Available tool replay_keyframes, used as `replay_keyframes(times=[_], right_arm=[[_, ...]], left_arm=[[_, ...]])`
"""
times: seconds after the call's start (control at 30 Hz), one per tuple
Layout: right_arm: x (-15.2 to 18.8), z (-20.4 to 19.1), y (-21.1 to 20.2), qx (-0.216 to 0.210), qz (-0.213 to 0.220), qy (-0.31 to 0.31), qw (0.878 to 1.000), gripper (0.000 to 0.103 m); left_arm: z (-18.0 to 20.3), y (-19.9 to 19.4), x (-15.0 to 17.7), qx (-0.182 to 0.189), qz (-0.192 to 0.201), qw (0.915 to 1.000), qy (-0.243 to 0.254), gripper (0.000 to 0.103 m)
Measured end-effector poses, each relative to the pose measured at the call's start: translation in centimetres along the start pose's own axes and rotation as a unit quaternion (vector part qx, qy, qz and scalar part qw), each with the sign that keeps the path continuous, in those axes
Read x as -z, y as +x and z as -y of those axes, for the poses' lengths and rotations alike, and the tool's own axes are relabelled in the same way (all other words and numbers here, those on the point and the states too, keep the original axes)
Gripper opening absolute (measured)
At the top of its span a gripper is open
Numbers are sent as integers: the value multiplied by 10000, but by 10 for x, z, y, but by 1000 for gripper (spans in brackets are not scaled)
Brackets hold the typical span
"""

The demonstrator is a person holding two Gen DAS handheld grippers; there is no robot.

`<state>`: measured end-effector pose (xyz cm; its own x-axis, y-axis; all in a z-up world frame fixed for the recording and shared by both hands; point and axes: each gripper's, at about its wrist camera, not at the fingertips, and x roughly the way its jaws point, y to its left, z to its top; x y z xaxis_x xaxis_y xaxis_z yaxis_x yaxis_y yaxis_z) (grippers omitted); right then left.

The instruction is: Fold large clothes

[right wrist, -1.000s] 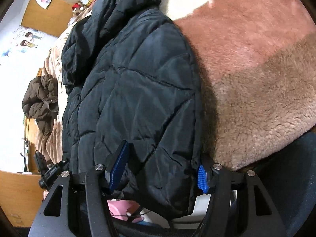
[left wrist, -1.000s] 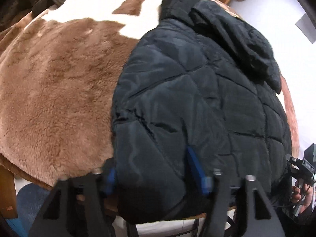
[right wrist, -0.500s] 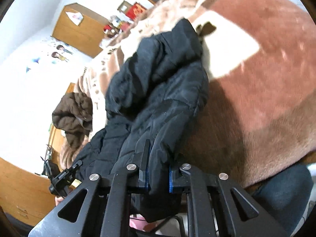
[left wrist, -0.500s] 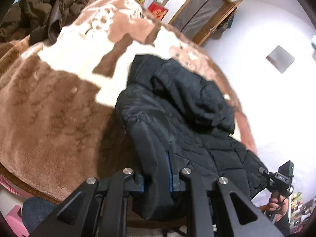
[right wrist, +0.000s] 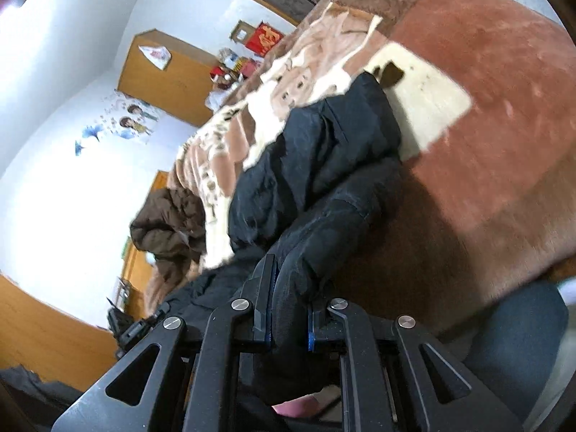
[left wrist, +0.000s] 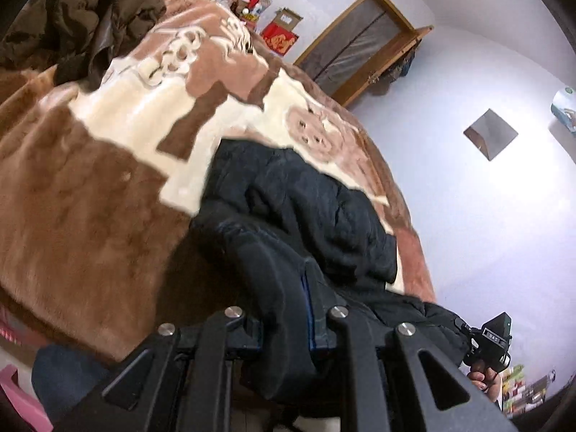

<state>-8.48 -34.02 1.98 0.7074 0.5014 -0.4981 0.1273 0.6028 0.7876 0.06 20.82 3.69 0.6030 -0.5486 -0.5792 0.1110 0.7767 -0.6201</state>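
Observation:
A black quilted puffer jacket (left wrist: 306,216) lies on a brown-and-cream plush blanket (left wrist: 82,194) on a bed. Its near hem is lifted off the bed. My left gripper (left wrist: 288,298) is shut on the hem's left part. My right gripper (right wrist: 288,298) is shut on the hem's right part (right wrist: 324,237). The jacket's hood end (right wrist: 345,133) still rests on the blanket (right wrist: 496,115). The other gripper shows at the right edge of the left wrist view (left wrist: 489,342) and at the lower left of the right wrist view (right wrist: 133,324).
A brown puffer jacket (left wrist: 68,18) is heaped at the far side of the bed, also in the right wrist view (right wrist: 165,226). A wooden cabinet (right wrist: 169,75), a door (left wrist: 356,46) and white walls stand behind. A pink stool (left wrist: 18,403) is at lower left.
Both grippers closed on the jacket's hem and raised it, tilting upward. The jacket's lower half has come off the blanket and bunches toward the hood.

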Motion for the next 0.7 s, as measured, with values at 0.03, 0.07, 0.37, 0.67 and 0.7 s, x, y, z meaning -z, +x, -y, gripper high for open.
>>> replay_keyframes(times=[0.03,0.07,0.37,0.67,0.7], right_arm=[[-10,-2,3,-52,59,8,10000,13],[-23,-5,7,-117,138,23,9998,13],[-147,-23,93,298,340,314,9985,13],[-210,46,202,609,-169,1198,9908,27],[-211,50,203,428,-136,1269,9909,33]], left_arm=[[3,4,-12,18,76,10000,-3,16],[6,9,-22,42,152,9999,12,16],[32,109,-140,-341,314,9987,226,17],[-12,256,-181,-925,-397,9947,-205,22],[-18,264,-180,-898,-433,9945,-328,22]])
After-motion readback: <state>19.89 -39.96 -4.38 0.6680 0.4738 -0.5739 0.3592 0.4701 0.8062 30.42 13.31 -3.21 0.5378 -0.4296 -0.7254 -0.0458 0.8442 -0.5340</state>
